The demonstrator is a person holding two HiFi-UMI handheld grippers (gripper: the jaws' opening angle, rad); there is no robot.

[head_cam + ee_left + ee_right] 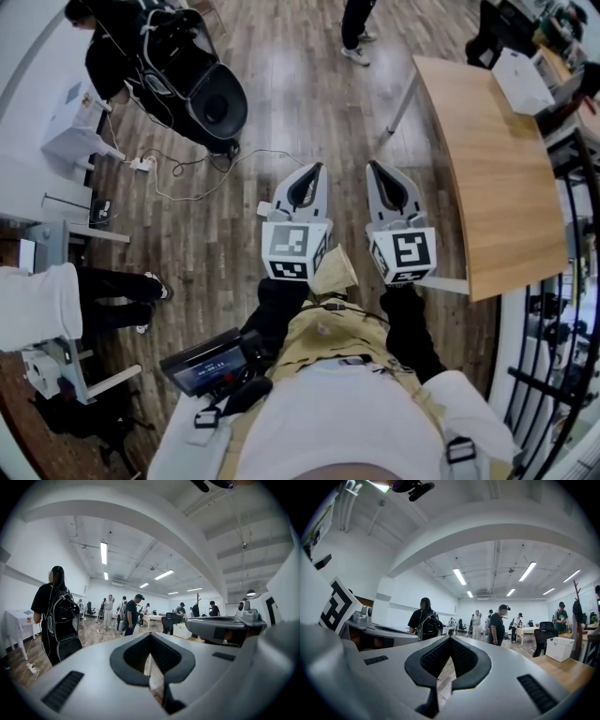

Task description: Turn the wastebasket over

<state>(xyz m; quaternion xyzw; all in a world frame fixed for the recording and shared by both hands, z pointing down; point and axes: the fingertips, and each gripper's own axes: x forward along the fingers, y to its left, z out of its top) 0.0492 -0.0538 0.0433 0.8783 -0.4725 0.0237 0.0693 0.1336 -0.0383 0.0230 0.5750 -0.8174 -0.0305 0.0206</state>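
Wastebasket, which we are taking the white bin to be, is sitting well apart from our tongs. We are holding the left gripper and right gripper side by side, jaws together and empty, over the wood floor. The bin is resting on the wooden table's far end.

I can't see my hands behind the left gripper and right gripper. The person at the top edge is cut off above the legs.
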